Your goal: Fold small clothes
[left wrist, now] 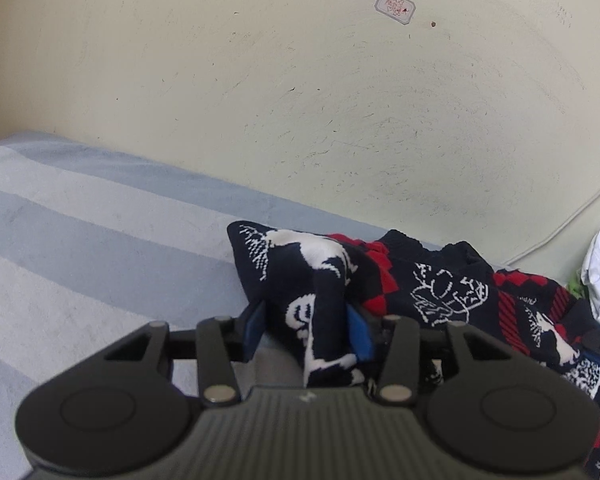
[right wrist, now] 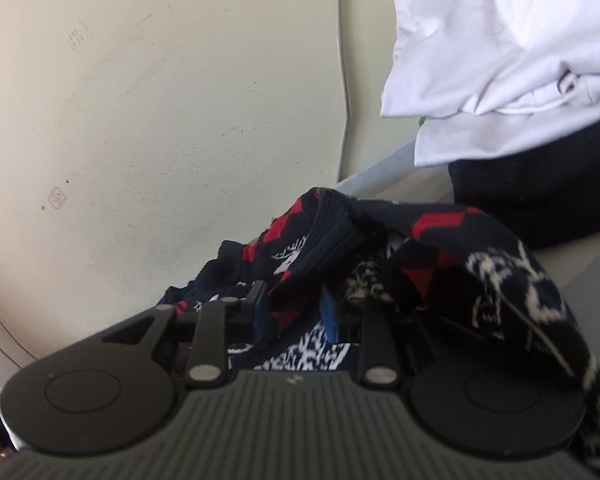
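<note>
A dark navy knit sweater [left wrist: 440,284] with white figures and red diamonds is held up between both grippers over a striped blue-grey bed [left wrist: 80,232]. My left gripper [left wrist: 306,328] is shut on a bunched fold of the sweater between its blue pads. In the right wrist view my right gripper [right wrist: 294,314] is shut on another part of the sweater [right wrist: 420,248], and cloth drapes over its right side.
A cream wall [left wrist: 300,100] with a small sticker [left wrist: 394,6] rises behind the bed. A pile of white clothes [right wrist: 500,52] lies on a dark garment [right wrist: 540,200] at the right. A thin cable [right wrist: 344,80] runs down the wall.
</note>
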A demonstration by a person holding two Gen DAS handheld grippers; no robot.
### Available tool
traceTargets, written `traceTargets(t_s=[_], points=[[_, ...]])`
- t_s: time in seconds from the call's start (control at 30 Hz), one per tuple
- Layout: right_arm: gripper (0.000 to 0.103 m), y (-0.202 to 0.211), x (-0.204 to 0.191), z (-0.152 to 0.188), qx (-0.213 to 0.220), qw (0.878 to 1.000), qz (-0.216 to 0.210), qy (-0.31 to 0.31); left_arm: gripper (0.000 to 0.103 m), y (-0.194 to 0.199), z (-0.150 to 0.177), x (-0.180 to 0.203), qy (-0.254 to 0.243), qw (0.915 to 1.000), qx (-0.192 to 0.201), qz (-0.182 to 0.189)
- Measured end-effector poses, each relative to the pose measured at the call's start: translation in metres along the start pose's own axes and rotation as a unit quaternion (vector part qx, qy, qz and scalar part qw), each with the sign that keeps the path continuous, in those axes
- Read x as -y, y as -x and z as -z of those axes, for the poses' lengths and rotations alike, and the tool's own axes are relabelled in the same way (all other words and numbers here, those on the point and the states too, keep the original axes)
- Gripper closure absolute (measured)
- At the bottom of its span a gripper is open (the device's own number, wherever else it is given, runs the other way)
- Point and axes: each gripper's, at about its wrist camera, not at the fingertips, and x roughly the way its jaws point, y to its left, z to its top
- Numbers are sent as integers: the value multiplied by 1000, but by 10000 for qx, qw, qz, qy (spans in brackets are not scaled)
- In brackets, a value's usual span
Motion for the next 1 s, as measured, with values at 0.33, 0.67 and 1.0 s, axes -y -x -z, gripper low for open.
traceTargets(t_s=[0.33,0.67,1.0], points=[[90,-27,-10,-18,40,9904,1219,651,66,0,1,13,-383,9992,-11,-96],[81,20,-35,-22,646,9958,408,496,60,18,-7,0,99,9986,500,170],[103,-45,19,-21,-600,9946,21,-851,56,-3,-4,12,-348,9993,-28,-155]])
